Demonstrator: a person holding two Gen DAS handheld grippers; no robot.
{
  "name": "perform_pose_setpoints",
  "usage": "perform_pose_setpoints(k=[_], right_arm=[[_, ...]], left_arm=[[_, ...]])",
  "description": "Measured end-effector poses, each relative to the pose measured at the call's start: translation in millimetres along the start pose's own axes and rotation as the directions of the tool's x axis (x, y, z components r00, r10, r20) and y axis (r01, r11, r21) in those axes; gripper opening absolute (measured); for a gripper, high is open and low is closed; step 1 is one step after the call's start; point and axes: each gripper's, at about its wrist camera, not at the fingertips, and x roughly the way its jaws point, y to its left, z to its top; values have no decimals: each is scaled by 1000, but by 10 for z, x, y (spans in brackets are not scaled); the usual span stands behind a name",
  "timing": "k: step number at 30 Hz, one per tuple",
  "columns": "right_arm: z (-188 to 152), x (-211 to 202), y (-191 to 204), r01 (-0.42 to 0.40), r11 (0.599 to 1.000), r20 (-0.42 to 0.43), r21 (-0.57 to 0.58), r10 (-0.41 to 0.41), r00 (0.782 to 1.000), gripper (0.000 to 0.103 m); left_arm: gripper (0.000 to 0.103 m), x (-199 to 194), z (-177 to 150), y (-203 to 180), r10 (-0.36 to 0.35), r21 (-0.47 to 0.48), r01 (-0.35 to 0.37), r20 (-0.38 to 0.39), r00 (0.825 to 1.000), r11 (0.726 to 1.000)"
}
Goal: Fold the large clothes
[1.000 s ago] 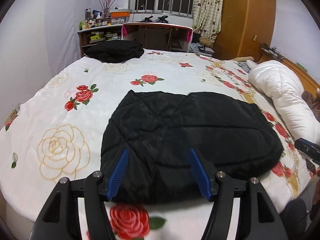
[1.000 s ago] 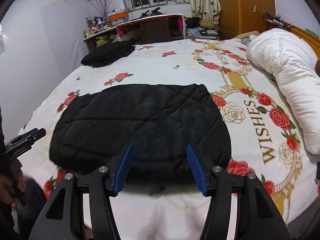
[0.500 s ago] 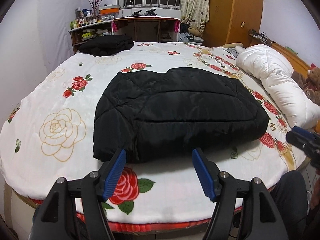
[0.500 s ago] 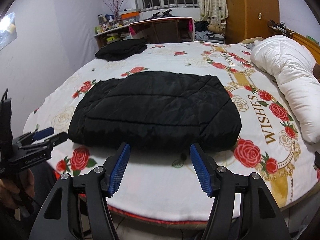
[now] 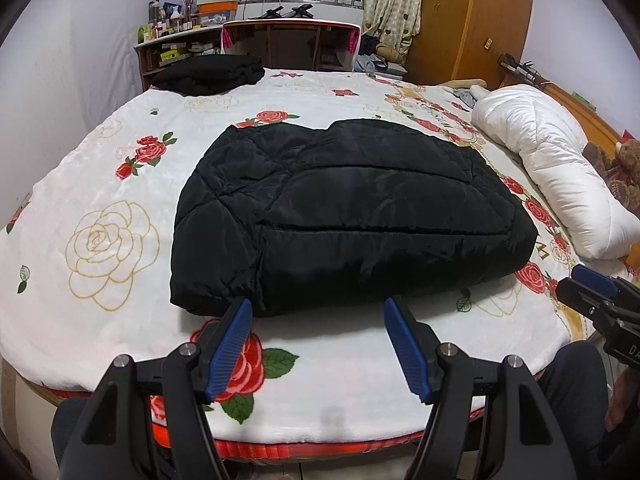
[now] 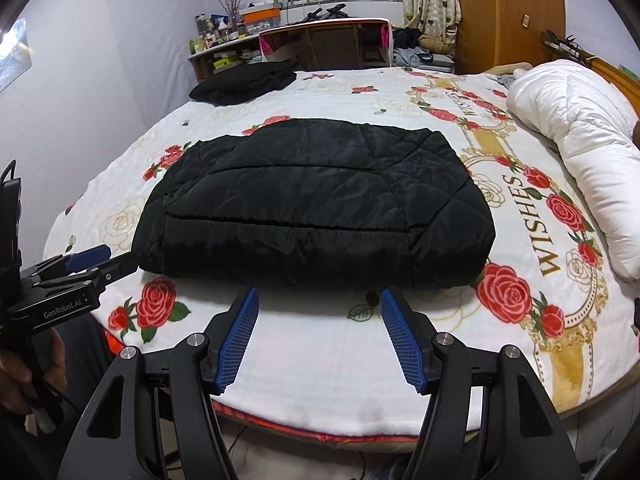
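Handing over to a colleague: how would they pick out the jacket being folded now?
Start at the rose-print bed. The quilted black jacket lies folded in its middle, nearest the front edge. The other black bundle sits at the far corner by the shelves, smaller and unquilted.

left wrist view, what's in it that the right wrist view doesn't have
Only the left wrist view shows the brown teddy bear beside the white duvet, and the right gripper from the side. Only the right wrist view shows the word WISHES on the bedspread and the left gripper from the side. Both show the folded black quilted jacket, a second black garment at the far edge, and open, empty jaws.
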Motion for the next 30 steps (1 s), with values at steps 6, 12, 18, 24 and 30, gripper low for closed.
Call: perform_pose_setpoints(k=[6,12,18,24,30], right_arm=[[10,21,15,-1,1000,-6,2,1,1000,64],[14,29,28,-3,1000,-6,-2,3,1000,64],[19,31,32,-3,1000,-8,-1,3,1000,64],[19,30,31,-3,1000,-7,0,3,1000,64],[23,25,28,-4,1000,-7,0,4,1000,64]], left_arm=[[71,14,0,-33,11,3,-11,-2,1000,1000],[71,28,17,-22,4,-1,-4,-4,1000,1000],[71,21,8,-11,4,-2,-4,0,1000,1000],[71,5,10,-24,5,0,-5,4,1000,1000],[71,0,11,-20,4,0,-4,4,1000,1000]])
